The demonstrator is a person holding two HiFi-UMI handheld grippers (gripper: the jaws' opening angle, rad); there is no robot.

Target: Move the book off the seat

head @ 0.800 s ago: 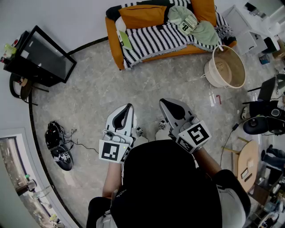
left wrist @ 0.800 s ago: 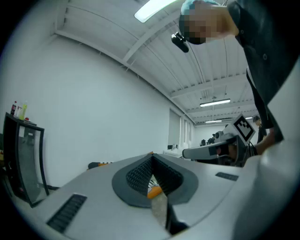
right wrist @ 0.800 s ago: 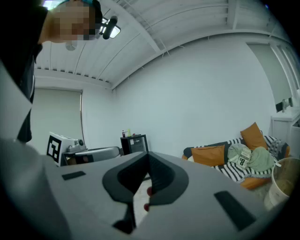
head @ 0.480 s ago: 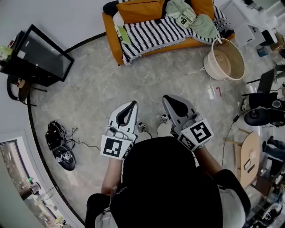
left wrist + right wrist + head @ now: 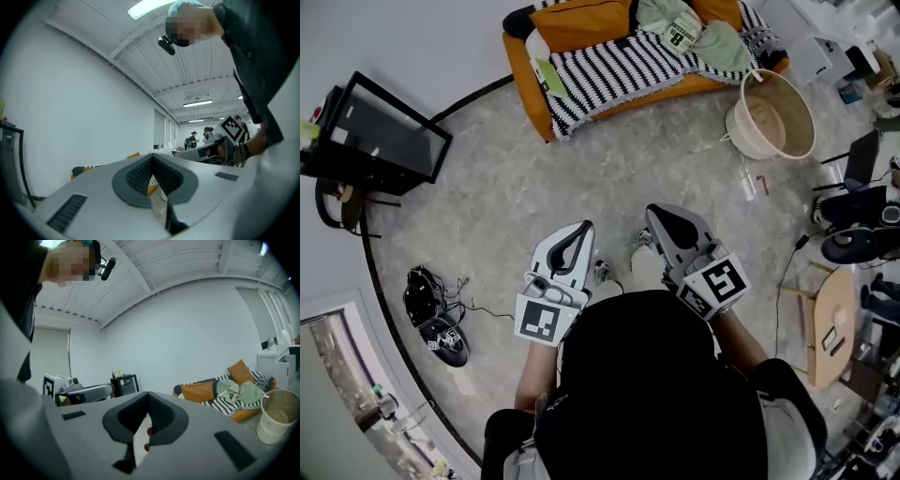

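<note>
Grey left gripper (image 5: 579, 228) and grey right gripper (image 5: 656, 214) hovering over floor, jaws together, empty; thin green book (image 5: 549, 77) lying at left end of orange sofa (image 5: 523, 58).

Floor (image 5: 534, 197): grey mottled stone, curved dark strip along its left edge. Far edge: 1 orange sofa (image 5: 525, 80), with 1 round cream basket (image 5: 738, 125) just beside the sofa's right end. Left edge: 1 black glass-fronted cabinet (image 5: 384, 141) and 1 black device with loose cables (image 5: 439, 328); right edge: 1 round wooden table (image 5: 830, 319).
</note>
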